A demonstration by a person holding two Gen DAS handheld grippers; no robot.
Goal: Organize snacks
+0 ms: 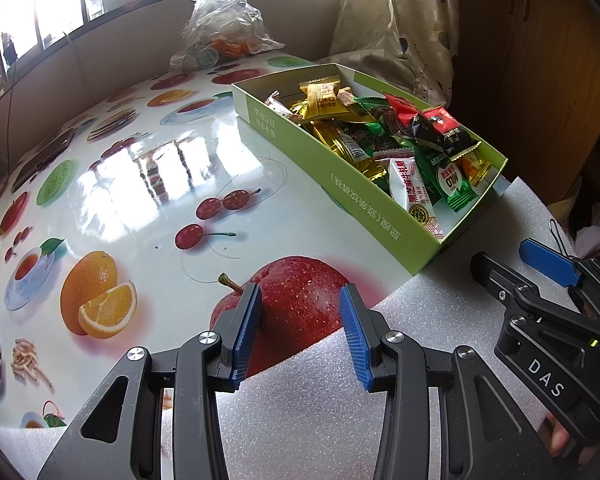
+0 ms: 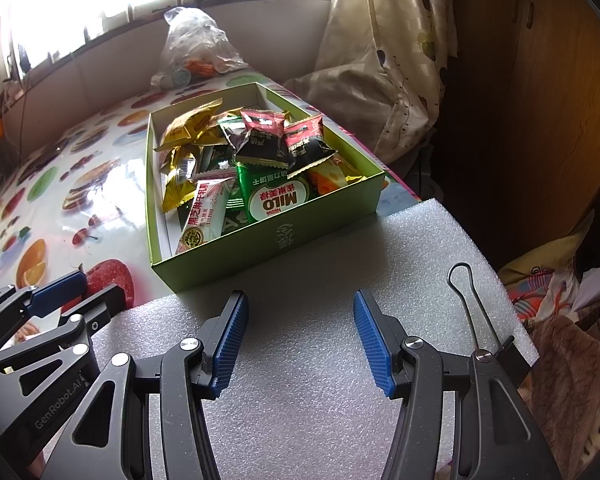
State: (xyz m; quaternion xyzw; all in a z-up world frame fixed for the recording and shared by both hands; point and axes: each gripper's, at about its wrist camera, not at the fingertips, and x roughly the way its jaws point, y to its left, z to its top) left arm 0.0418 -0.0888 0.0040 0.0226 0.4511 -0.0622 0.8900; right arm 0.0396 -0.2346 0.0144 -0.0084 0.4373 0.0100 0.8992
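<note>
A green cardboard box (image 1: 340,184) (image 2: 300,236) lies on the fruit-print table, full of wrapped snacks: yellow packs (image 2: 192,124), red-and-black packs (image 2: 262,136), a green Milo pack (image 2: 276,196) and a white sesame candy bar (image 2: 204,216). My left gripper (image 1: 300,332) is open and empty, low over the table's near edge, left of the box. My right gripper (image 2: 300,340) is open and empty over a white foam sheet (image 2: 308,360), just in front of the box. Each gripper shows in the other's view: the right in the left wrist view (image 1: 528,272), the left in the right wrist view (image 2: 84,288).
A clear plastic bag (image 1: 220,20) (image 2: 192,44) with orange items sits at the table's far end by the window. A curtain (image 1: 396,20) hangs at the right. A binder clip (image 2: 476,312) grips the foam's right edge. The glossy tabletop (image 1: 140,200) stretches to the left.
</note>
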